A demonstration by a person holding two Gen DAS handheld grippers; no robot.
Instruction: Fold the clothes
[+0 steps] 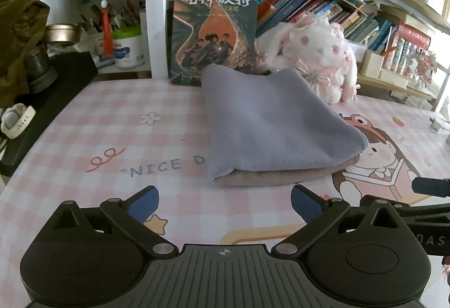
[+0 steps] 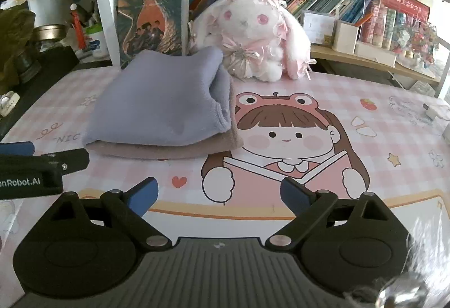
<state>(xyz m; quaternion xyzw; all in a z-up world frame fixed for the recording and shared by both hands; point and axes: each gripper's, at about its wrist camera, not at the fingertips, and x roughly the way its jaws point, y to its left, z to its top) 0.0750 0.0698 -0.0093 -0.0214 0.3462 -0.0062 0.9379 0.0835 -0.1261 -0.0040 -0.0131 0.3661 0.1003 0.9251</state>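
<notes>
Your left tool (image 1: 223, 202) and right tool (image 2: 219, 194) both stand wide open and hold nothing. The folded cloth (image 1: 277, 128), lavender over a tan layer, lies mid-frame on the worktop (image 1: 84, 125), well beyond both tools. Beside it the mat reads "NICE D" before the cloth covers the rest. The book (image 1: 215, 29) behind reads 哈利·波特. Bare mat stretches across the lower frame, right of the cloth.

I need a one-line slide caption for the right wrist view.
Open right hand-held gripper before folded lilac-and-pink cloth on the cartoon mat.
</notes>
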